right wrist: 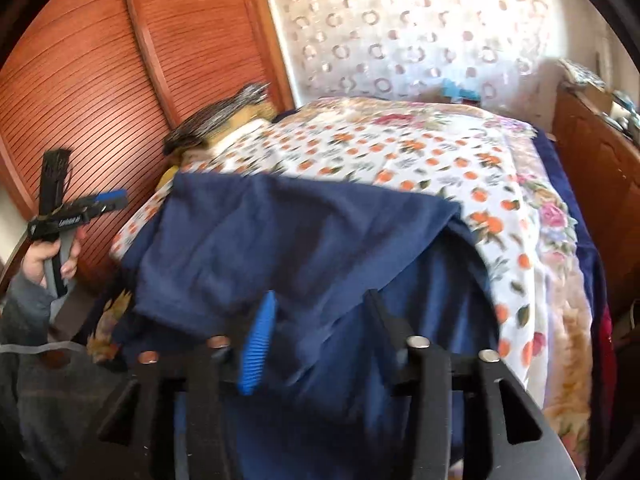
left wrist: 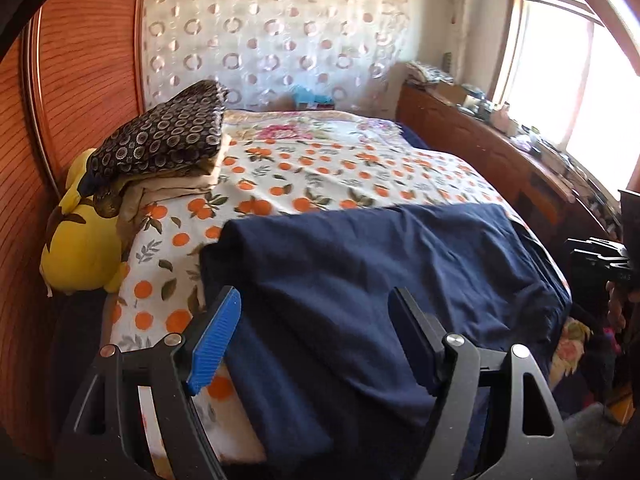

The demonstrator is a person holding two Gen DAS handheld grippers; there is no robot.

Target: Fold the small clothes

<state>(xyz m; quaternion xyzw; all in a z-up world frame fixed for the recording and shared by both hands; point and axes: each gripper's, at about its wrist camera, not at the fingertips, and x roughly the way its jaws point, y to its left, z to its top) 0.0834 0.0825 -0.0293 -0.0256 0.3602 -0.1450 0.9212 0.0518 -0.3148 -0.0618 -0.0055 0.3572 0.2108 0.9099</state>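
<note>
Navy garment [left wrist: 372,280] lies rumpled, folded over on bedspread [left wrist: 320,168] — both jaws released.

One navy garment [left wrist: 360,272], one yellow plush toy [left wrist: 80,240], two hand-held grippers [left wrist: 316,332].

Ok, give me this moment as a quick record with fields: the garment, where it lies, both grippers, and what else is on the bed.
garment: navy cloth, partly folded, near edge hanging off
surface: orange-print bedspread
left gripper: open, empty
right gripper: open, over the cloth, not gripping it
also on bed: folded patterned pile, yellow plush toy
</note>
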